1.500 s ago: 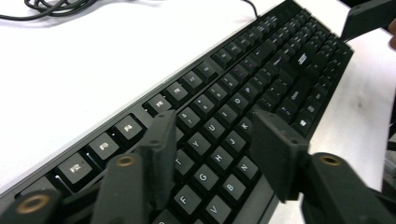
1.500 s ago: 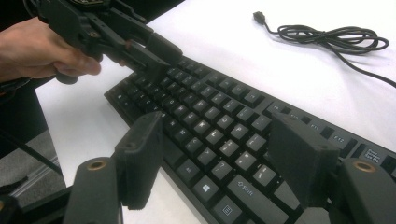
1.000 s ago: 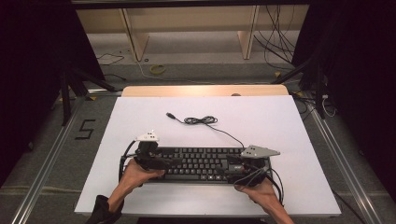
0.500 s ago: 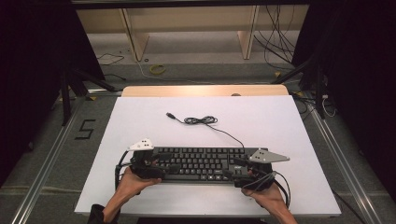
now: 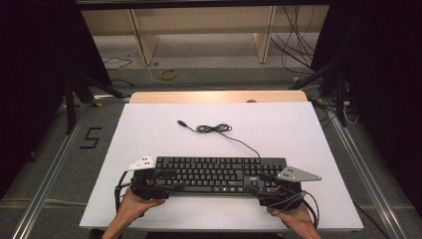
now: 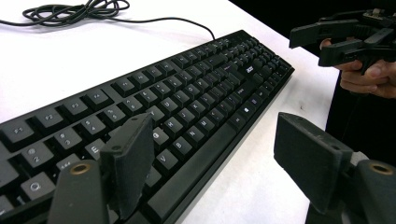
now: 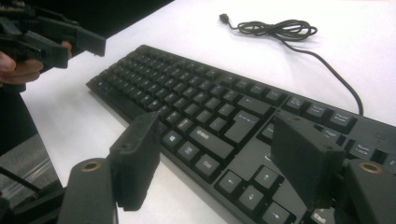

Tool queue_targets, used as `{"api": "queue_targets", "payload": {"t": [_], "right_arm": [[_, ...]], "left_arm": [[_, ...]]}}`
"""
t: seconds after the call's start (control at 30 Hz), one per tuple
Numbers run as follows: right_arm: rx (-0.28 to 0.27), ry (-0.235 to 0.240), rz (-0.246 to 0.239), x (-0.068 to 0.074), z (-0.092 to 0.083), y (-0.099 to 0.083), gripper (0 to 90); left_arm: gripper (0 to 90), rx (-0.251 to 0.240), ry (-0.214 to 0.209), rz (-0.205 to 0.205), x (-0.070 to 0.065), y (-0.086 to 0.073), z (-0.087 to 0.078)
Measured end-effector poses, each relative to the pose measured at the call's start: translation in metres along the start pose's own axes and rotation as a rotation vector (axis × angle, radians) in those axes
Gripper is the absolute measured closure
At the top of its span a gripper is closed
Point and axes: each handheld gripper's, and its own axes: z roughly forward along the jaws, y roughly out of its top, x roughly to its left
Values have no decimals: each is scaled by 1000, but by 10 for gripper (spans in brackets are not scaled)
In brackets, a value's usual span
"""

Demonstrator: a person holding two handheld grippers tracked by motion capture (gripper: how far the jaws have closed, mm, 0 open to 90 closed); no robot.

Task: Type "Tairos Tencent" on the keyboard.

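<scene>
White table on grey floor, dark surroundings, wooden shelf behind. Keyboard near front edge. Left gripper jaws just opened, apart; right gripper apart, neither holding anything.

The black keyboard lies flat, keys up, along the desk's near edge. Its cable trails back into a loose coil behind it.

Left gripper: jaws spread wide, just been opening, nothing pinched between pads. Right gripper: jaws parted, angled toward the left one. Both hand-held, forearms low.
</scene>
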Motion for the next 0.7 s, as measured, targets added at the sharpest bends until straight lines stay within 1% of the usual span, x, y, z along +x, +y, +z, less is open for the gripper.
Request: {"api": "queue_targets", "payload": {"t": [0.03,0.13,0.2,0.37,0.43,0.6,0.7], "right_arm": [[-5,0,2,0,-1,-1,329],[-8,-2,9,0,-3,-2,322],[-6,-4,7,-1,-3,-4,319],[-16,-5,13,-1,-4,-3,319],[-15,-5,12,-2,-4,-3,319],[-15,-3,10,-1,-4,-3,319],[-15,-4,14,-1,-4,-3,318]], "left_arm": [[272,-2,1,-5,-1,-1,0],[263,4,4,4,-1,-4,-1],[259,6,6,0,-1,-5,-1],[257,0,13,-1,1,-5,-2],[257,-4,14,-10,2,-5,-2],[256,1,16,-1,2,-5,-1],[255,-5,18,-6,2,-5,-1]]}}
